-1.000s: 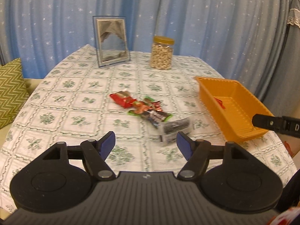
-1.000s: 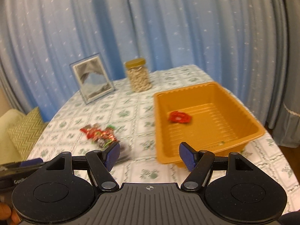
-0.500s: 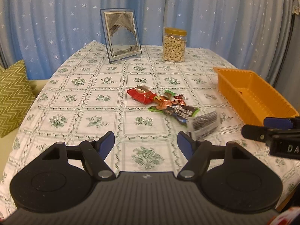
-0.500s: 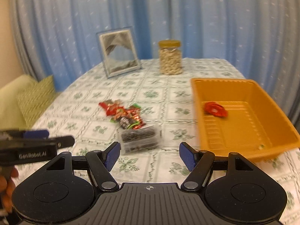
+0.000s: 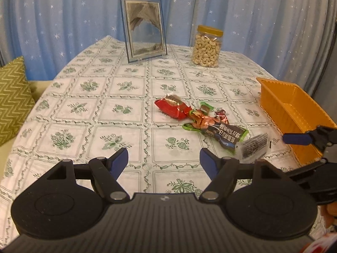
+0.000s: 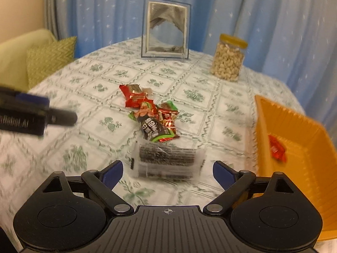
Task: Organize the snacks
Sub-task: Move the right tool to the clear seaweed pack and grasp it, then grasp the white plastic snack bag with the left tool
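A pile of snacks lies mid-table: a red packet (image 5: pixel 171 107) (image 6: pixel 134 99), a dark bar with green ends (image 5: pixel 221 131) (image 6: pixel 154 129) and a clear pack of dark sheets (image 5: pixel 253 147) (image 6: pixel 166 160). My left gripper (image 5: pixel 164 160) hovers open in front of the pile with nothing between its fingers. My right gripper (image 6: pixel 167 169) is opening its jaws. The clear pack lies on the cloth between its fingertips, and the pads are off it. An orange basket (image 5: pixel 290 113) (image 6: pixel 294 130) stands at the right with one red snack (image 6: pixel 277 147) inside. The right gripper (image 5: pixel 294 154) also shows beside the basket.
A framed picture (image 5: pixel 144 29) and a jar of cashews (image 5: pixel 207 46) stand at the far side of the patterned tablecloth (image 5: pixel 88 109). A green zigzag cushion (image 5: pixel 12 97) lies off the table's left edge. Blue curtains hang behind. The left gripper's finger (image 6: pixel 61 117) crosses the left of the right wrist view, blurred.
Both grippers have come lower and closer to the snack pile. The right one swung from the basket toward the clear pack and levelled out, and its jaws now stand wider.
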